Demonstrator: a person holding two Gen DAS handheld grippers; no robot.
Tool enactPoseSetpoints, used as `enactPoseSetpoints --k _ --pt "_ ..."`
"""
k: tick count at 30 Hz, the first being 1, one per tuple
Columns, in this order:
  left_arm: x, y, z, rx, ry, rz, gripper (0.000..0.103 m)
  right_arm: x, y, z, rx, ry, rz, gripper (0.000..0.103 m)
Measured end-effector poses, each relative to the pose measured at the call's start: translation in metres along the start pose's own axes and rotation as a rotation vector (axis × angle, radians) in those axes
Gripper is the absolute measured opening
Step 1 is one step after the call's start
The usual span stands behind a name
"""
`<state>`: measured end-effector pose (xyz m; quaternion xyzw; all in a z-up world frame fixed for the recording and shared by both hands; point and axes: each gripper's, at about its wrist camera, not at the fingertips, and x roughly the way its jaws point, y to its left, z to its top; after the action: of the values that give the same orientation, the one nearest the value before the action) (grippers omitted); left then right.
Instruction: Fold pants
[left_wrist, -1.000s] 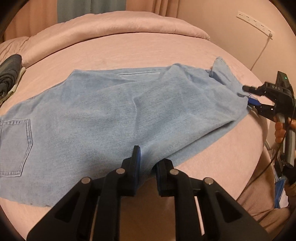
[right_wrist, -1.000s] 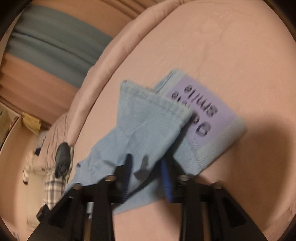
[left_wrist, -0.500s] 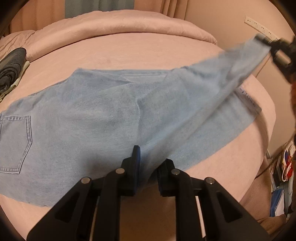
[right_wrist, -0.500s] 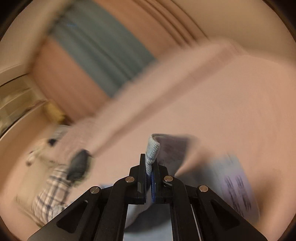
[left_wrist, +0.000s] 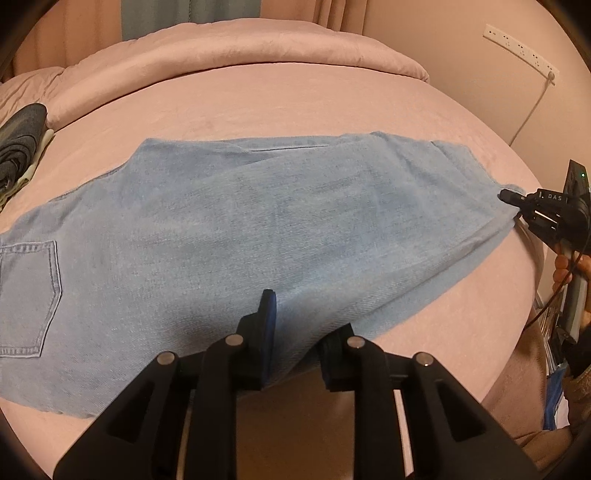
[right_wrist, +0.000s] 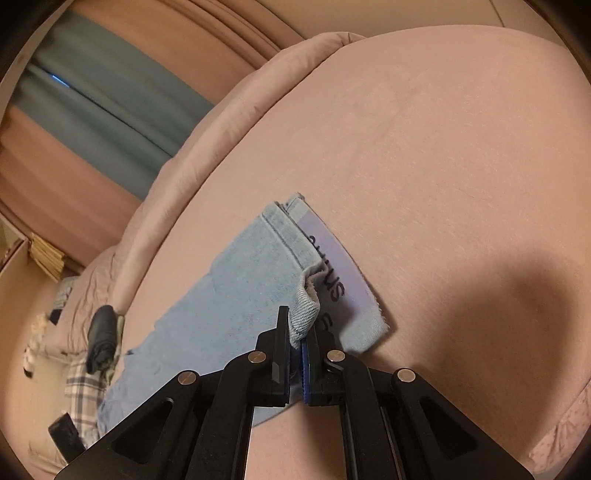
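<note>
Light blue denim pants (left_wrist: 240, 229) lie spread across the pink bed (left_wrist: 295, 99), back pocket at the left. My left gripper (left_wrist: 299, 332) sits at the pants' near edge with its jaws apart and denim between them, gripping nothing. My right gripper (right_wrist: 299, 332) is shut on the hem of a pant leg (right_wrist: 303, 314); it also shows in the left wrist view (left_wrist: 517, 206) at the pants' right end. A lilac label with dark lettering (right_wrist: 336, 266) shows under the hem.
A rolled pink duvet (left_wrist: 240, 40) lies along the far side of the bed. Dark folded clothes (left_wrist: 18, 151) sit at the far left, over plaid fabric (right_wrist: 81, 387). A power strip and cord (left_wrist: 521, 48) hang on the right wall.
My right gripper lifted the pant leg hem high, then brought it back down to the bed at the right end. The left gripper's jaws are now a little wider apart.
</note>
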<state>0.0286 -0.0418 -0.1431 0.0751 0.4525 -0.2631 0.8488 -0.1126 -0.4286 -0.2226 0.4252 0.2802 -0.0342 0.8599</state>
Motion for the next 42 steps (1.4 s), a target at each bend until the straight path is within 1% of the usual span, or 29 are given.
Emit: enactPoseSetpoints --k 1,2,4,6,7,9,11,13,15,19,22,23,24,25,26,27,28,29,30,31,32,34,36,37,38,39,40,41,42 --pt "-0.001 0.001 0.0 -0.003 0.0 0.001 0.022 0.002 0.011 0.001 0.001 0.006 -0.008 0.005" --pt "-0.001 0.001 -0.001 -0.004 0.0 0.002 0.022 -0.003 0.012 0.0 -0.009 -0.005 -0.006 0.005" --pt "-0.005 -0.001 -0.005 -0.003 -0.001 0.0 0.022 -0.017 0.015 0.0 -0.053 -0.063 0.014 0.005" --pt "-0.003 -0.004 -0.003 -0.003 0.001 -0.009 0.022 -0.022 0.013 0.001 -0.042 -0.103 0.037 0.005" --pt "-0.004 -0.005 -0.003 0.005 0.002 -0.009 0.022 -0.023 0.01 0.001 -0.032 -0.116 0.027 0.005" --pt "-0.003 -0.008 -0.003 0.024 0.003 -0.001 0.023 -0.018 0.007 -0.004 -0.032 -0.109 0.001 0.005" --pt "-0.002 -0.01 -0.003 0.029 0.005 -0.006 0.023 -0.015 -0.006 -0.006 0.008 -0.091 -0.022 0.005" --pt "0.0 -0.012 -0.001 0.032 0.007 -0.012 0.024 -0.016 -0.014 -0.012 0.021 -0.111 -0.046 0.004" --pt "0.001 -0.012 0.0 0.034 0.006 -0.004 0.026 -0.017 -0.012 -0.014 0.008 -0.125 -0.059 0.004" --pt "0.003 -0.009 0.004 0.013 0.006 -0.02 0.028 -0.02 -0.007 -0.013 0.021 -0.128 -0.056 0.004" --pt "0.002 -0.008 0.003 0.007 0.006 -0.028 0.03 -0.024 -0.008 -0.021 0.006 -0.136 -0.089 0.004" --pt "0.001 -0.009 0.003 0.013 0.008 -0.029 0.032 -0.024 -0.012 -0.023 0.003 -0.134 -0.101 0.004" --pt "0.0 -0.008 0.004 0.02 0.011 -0.028 0.042 -0.023 -0.014 -0.023 -0.006 -0.12 -0.113 0.004" --pt "-0.002 -0.007 0.003 0.023 0.014 -0.026 0.058 -0.019 -0.016 -0.023 -0.015 -0.094 -0.122 0.004" --pt "-0.007 -0.005 0.002 0.024 0.013 -0.024 0.064 -0.018 -0.018 -0.021 -0.009 -0.074 -0.115 0.005" --pt "-0.014 -0.003 0.002 0.025 0.003 -0.034 0.066 -0.023 -0.019 -0.016 0.002 -0.064 -0.11 0.01" --pt "-0.022 -0.002 0.0 0.027 -0.007 -0.057 0.067 -0.029 -0.019 -0.013 -0.001 -0.079 -0.137 0.023" --pt "-0.032 0.001 -0.001 0.026 -0.025 -0.082 0.067 -0.038 -0.017 -0.009 -0.011 -0.118 -0.188 0.041" --pt "-0.041 0.005 -0.002 0.021 -0.045 -0.096 0.071 -0.051 -0.013 -0.002 -0.027 -0.176 -0.222 0.045" --pt "-0.046 0.009 -0.002 0.013 -0.057 -0.097 0.074 -0.056 -0.009 0.001 -0.047 -0.199 -0.216 0.045" --pt "-0.051 0.015 -0.001 0.0 -0.071 -0.09 0.075 -0.058 0.0 0.007 -0.096 -0.201 -0.199 0.045" --pt "-0.055 0.03 0.004 -0.041 -0.096 -0.068 0.075 -0.048 0.017 0.012 -0.167 -0.163 -0.187 0.045" --pt "-0.054 0.048 0.01 -0.113 -0.105 -0.046 0.074 -0.022 0.039 0.015 -0.243 -0.077 -0.126 0.045" --pt "-0.053 0.06 0.011 -0.154 -0.107 -0.057 0.074 -0.011 0.046 0.015 -0.26 -0.044 -0.098 0.039" --pt "-0.05 0.07 0.013 -0.192 -0.108 -0.069 0.074 0.008 0.057 0.015 -0.295 0.013 -0.058 0.034" --pt "-0.044 0.083 0.016 -0.234 -0.102 -0.061 0.074 0.022 0.063 0.014 -0.314 0.047 -0.048 0.034" --pt "-0.039 0.09 0.018 -0.251 -0.093 -0.043 0.073 0.039 0.068 0.013 -0.33 0.092 -0.049 0.034" --pt "-0.033 0.101 0.019 -0.272 -0.079 0.004 0.073 0.057 0.069 0.013 -0.342 0.153 -0.06 0.033" --pt "-0.026 0.112 0.018 -0.292 -0.06 0.052 0.073 0.075 0.065 0.013 -0.345 0.188 -0.111 0.025"
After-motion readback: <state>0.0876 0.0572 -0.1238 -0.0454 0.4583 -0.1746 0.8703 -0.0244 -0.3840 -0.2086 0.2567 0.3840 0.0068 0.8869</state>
